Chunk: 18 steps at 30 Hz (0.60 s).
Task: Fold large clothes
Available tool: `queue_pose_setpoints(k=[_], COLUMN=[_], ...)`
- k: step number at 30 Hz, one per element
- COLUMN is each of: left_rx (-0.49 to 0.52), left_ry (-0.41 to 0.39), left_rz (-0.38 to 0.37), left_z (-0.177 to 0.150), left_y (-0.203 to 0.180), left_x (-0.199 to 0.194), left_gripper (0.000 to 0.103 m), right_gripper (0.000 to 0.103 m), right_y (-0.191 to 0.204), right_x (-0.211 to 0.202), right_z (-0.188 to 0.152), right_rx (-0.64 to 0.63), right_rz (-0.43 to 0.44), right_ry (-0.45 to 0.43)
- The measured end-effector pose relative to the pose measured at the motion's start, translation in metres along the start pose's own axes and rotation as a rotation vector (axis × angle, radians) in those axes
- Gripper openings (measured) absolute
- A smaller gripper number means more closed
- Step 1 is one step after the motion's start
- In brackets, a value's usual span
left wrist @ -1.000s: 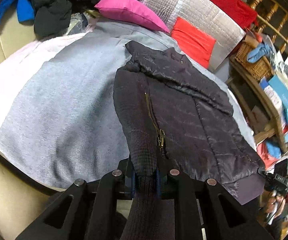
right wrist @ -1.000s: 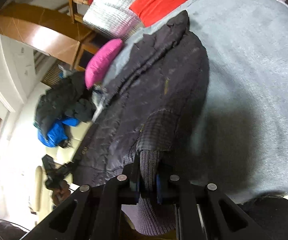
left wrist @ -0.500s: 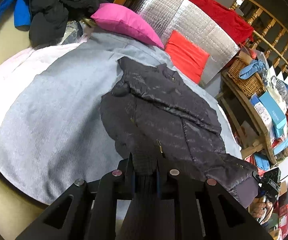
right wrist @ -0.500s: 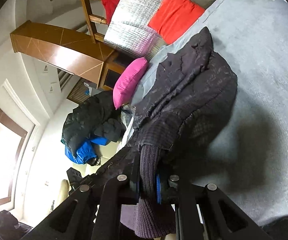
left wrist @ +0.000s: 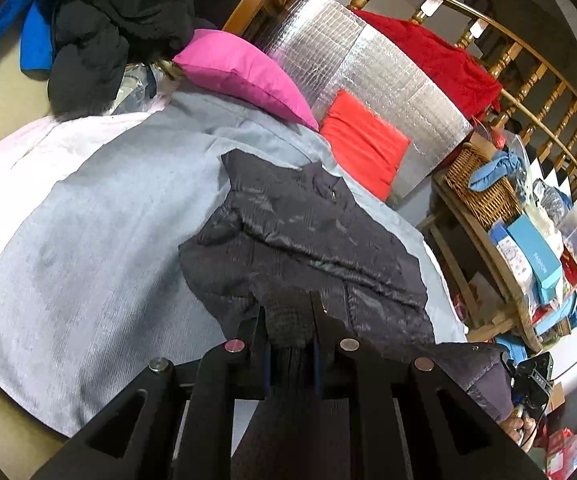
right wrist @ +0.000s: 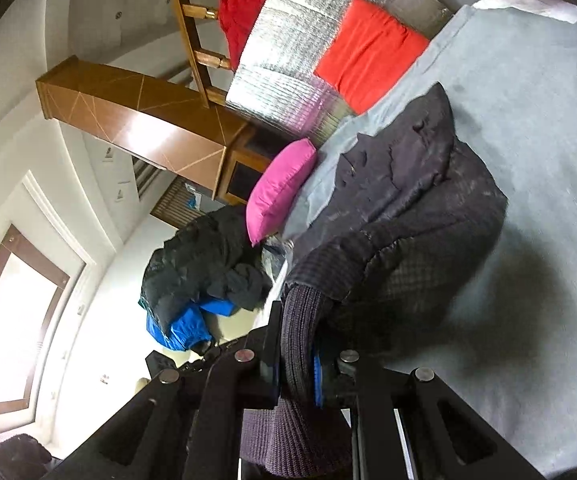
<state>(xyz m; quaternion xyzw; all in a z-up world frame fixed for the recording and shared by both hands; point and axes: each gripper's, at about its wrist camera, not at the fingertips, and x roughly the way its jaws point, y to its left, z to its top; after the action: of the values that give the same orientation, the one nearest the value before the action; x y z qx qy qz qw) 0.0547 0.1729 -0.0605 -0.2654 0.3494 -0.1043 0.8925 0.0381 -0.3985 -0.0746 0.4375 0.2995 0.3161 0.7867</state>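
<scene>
Wicker basket [left wrist: 484, 194] holds blue cloth [left wrist: 496, 166]. Left gripper [left wrist: 290, 320] and right gripper [right wrist: 298, 344], both low over the grey bed cover [left wrist: 88, 240], pinch the dark jacket's [left wrist: 308, 240] ribbed hem.

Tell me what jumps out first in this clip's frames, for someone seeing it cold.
The dark quilted jacket sprawled on the grey blanket, its ribbed hem pinched in both the left tongs and the right tongs. Behind it, at the bed's far end, a magenta pillow and a red cushion glare against a silver foil panel.
</scene>
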Motion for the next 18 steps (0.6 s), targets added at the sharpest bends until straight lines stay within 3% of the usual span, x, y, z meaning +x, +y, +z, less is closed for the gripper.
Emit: queue_pose_setpoints(k=[18], left_rx=[-0.013], left_ry=[-0.065], left_rz=[-0.017], left_z=[0.037], left_y=[-0.013], left_x=[0.020], left_gripper=[0.016], right_gripper=[0.012], right_y=[0.006], right_x=[0.026], right_z=[0.038], right_rx=[0.012], right_rz=[0.023], right_ry=[-0.073])
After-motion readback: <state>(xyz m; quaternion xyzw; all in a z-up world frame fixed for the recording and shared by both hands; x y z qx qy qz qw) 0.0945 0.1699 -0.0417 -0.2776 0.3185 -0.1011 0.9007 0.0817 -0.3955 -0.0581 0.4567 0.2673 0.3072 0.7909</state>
